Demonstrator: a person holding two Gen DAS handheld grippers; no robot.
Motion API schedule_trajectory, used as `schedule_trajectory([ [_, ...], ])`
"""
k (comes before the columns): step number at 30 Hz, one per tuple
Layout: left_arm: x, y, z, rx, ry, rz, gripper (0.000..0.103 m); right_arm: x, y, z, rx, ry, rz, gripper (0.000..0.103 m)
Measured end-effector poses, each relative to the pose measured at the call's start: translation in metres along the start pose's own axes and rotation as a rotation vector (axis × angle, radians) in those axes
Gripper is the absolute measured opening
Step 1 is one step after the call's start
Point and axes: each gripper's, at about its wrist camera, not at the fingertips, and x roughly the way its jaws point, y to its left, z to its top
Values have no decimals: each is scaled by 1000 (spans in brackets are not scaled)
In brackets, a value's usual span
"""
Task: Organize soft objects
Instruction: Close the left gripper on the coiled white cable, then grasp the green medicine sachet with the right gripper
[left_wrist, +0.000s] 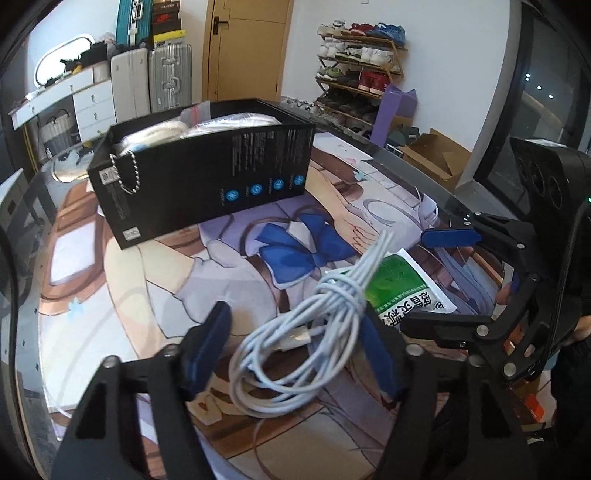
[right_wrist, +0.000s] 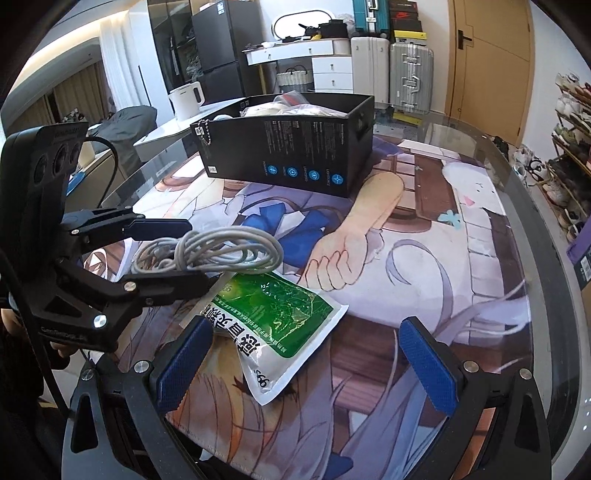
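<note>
Jaws of the left gripper (left_wrist: 291, 343) are spread around the coiled white cable (left_wrist: 295, 343), which is seen between the pads, not clamped. Just beside the cable lies the green-and-white pouch (right_wrist: 280, 317), straddled by the wide-open right gripper (right_wrist: 306, 365). Beyond the cable stands the black box (left_wrist: 207, 173), on the printed mat (right_wrist: 424, 266).

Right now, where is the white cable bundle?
The white cable bundle lies on the mat between the left gripper fingers, its far end over the green packet.
</note>
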Motion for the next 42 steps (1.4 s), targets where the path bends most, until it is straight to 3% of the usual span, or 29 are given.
schedule_trajectory([
  [7, -9, 5, -3, -17, -20, -6, 45, 3, 1, 4, -28, 14, 17, 102],
  [12, -17, 14, -5, -41, -34, 11, 39, 6, 7, 6, -71, 35, 29, 102],
  [21, -28, 25, -9, -68, -56, 39, 38, 18, 22, 13, -142, 61, 32, 102],
  [28, -28, 34, -11, -91, -59, 58, 38, 24, 14, 20, -59, 50, -57, 102],
  [42, -23, 36, -14, -94, -47, 90, 38, 10, 11, 3, -31, 44, -73, 102],
])
